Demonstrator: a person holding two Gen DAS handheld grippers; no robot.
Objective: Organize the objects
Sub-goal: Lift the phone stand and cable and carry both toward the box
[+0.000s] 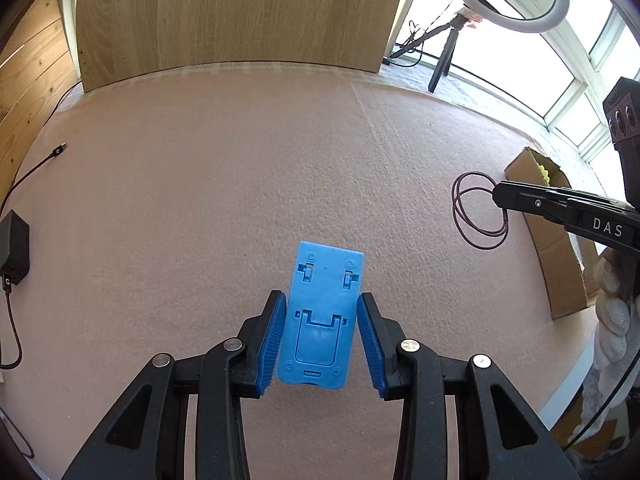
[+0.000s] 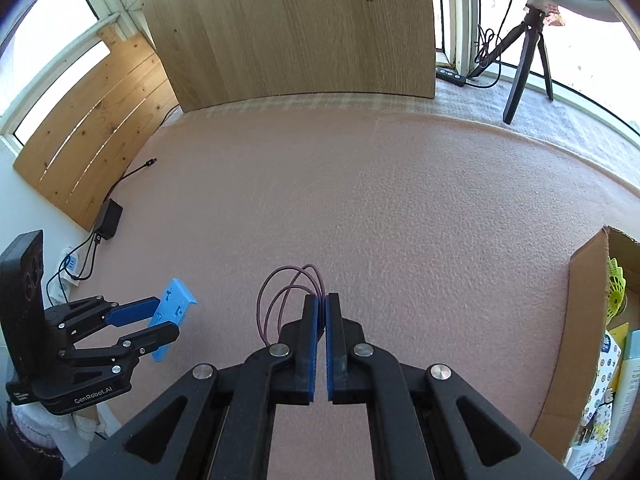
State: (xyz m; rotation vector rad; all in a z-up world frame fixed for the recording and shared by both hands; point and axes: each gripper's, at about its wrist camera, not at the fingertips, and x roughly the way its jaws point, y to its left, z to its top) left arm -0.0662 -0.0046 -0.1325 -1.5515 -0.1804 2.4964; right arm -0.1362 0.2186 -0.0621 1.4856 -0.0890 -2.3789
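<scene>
A blue plastic phone stand (image 1: 320,316) sits between the fingers of my left gripper (image 1: 322,304). The left pad touches its edge; a narrow gap shows at the right pad. In the right wrist view the left gripper (image 2: 160,320) holds the stand (image 2: 172,308) tilted above the pink mat. My right gripper (image 2: 322,304) is shut on a coiled purple cable (image 2: 288,292). In the left wrist view the cable (image 1: 478,210) hangs in loops from the right gripper (image 1: 500,196).
A cardboard box (image 2: 580,320) with a yellow shuttlecock (image 2: 616,284) and packets stands at the right. A black adapter (image 2: 109,218) with cables lies at the mat's left edge. A wooden board (image 2: 288,28) and a tripod (image 2: 524,60) stand at the back.
</scene>
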